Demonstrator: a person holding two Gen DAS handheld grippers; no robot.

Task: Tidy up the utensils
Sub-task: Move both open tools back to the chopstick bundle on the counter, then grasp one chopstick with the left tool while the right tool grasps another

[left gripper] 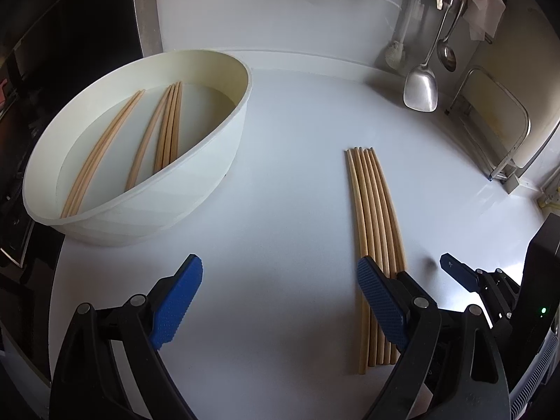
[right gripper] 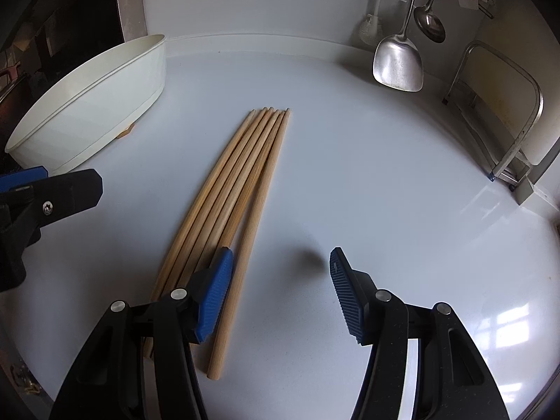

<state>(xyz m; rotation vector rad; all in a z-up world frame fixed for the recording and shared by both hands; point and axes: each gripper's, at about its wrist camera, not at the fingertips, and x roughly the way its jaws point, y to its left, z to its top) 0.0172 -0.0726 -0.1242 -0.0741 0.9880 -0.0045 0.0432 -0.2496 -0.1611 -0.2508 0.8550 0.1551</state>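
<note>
Right gripper point(right gripper: 281, 294): yours, jaws apart, nothing between the pads. The left blue pad point(right gripper: 217, 294) sits over the near end of the chopstick bundle point(right gripper: 227, 203), just above or against the second stick from the right; whether it touches, you cannot tell. The right pad hangs over bare counter.

Left gripper point(left gripper: 280, 304): yours, jaws wide apart and empty, over bare white counter point(left gripper: 297, 175) between tub and bundle. Its right pad point(left gripper: 381, 308) overlaps the near ends of the sticks in its own view.

Chopstick bundle, wooden, about six: lies flat on the counter, sticks side by side and touching, tips gathered at the far end. Long axis runs away from you, roughly along both grippers' pointing lines. One stick point(right gripper: 252, 231) on the right edge splays off at the near end and reaches closer to you than the rest.

White oval tub point(left gripper: 196, 189): far left, well apart from the bundle, holding more chopsticks point(left gripper: 164, 133) lying lengthwise inside.

Hanging metal spatula point(right gripper: 399, 63) and ladle point(right gripper: 430, 24): back right, clear of the work.

Relation that matters: the bundle lies left of centre for your right gripper, right of centre for your left. The right one looks nearer. To close across the sticks you likely need to shift it left so both pads straddle the bundle.
</note>
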